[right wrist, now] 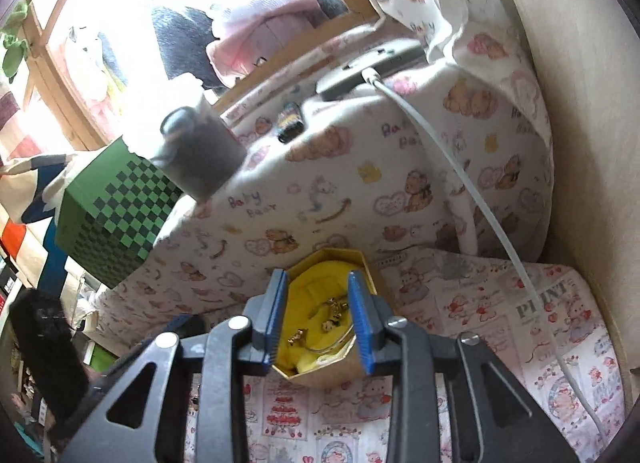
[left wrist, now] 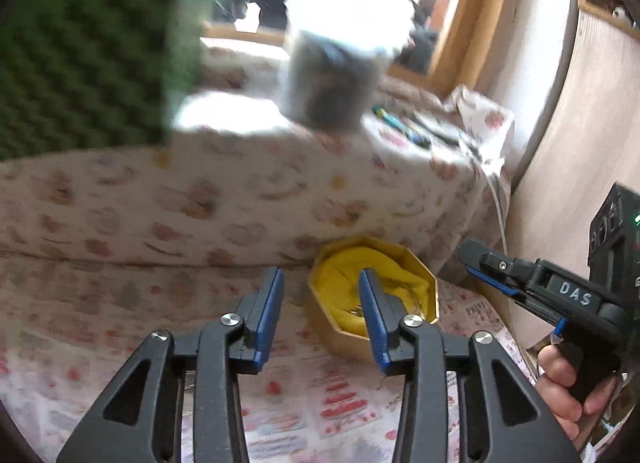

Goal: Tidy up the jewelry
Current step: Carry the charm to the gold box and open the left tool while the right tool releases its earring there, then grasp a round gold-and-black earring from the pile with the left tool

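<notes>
An octagonal tan box (left wrist: 424,263) lined with yellow cloth sits on the patterned mat, against a cloth-covered ledge. In the right wrist view the box (right wrist: 362,257) holds small gold jewelry pieces (right wrist: 332,305) and a thin hoop (right wrist: 332,345) on the yellow cloth. My left gripper (left wrist: 320,283) is open just left of the box, with nothing between its blue pads; its right finger overlaps the box's near rim. My right gripper (right wrist: 317,283) is open above the box, and the jewelry shows through the gap, untouched. From the left wrist view the right gripper (left wrist: 472,263) comes in from the right, held by a hand (left wrist: 568,383).
A bear-print cloth covers the raised ledge (right wrist: 360,183) behind the box. On it stand a dark jar with a white lid (right wrist: 200,151), a green checkered box (right wrist: 116,203), a small dark object (right wrist: 290,123) and a flat device (right wrist: 368,71) with a white cable (right wrist: 460,167). A wall closes off the right side.
</notes>
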### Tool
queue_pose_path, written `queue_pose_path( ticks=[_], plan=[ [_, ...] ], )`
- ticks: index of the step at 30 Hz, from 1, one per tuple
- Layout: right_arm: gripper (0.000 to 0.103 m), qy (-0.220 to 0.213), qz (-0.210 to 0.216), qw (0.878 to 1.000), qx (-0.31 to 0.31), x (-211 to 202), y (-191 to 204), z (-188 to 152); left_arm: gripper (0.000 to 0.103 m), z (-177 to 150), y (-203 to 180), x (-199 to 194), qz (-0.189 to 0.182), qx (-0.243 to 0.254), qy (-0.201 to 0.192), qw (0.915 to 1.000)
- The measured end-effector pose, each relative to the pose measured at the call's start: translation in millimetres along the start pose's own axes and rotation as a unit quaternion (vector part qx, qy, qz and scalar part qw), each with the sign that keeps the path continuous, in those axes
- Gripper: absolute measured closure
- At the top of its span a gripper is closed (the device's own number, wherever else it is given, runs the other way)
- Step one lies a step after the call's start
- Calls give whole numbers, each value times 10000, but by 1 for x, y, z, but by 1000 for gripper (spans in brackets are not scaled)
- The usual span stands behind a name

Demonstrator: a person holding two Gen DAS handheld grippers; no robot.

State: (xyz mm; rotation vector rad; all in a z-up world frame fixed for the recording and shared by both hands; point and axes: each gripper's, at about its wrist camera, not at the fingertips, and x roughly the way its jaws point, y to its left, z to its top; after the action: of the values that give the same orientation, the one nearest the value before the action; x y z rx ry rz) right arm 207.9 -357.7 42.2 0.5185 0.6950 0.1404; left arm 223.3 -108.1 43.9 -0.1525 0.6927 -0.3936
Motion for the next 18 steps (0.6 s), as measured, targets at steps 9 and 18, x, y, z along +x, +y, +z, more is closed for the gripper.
queue_pose_path(
  ticks=[9,18],
  plan=[
    [44,-198,-98,9968,-771,-13,54,-19,59,9,39,-88,1748,-1,-659,9824],
    [31,-87,-288,9926,-1175,0,75,-37,40,-23,73,-88,1959,-64,-153,9805]
  ],
)
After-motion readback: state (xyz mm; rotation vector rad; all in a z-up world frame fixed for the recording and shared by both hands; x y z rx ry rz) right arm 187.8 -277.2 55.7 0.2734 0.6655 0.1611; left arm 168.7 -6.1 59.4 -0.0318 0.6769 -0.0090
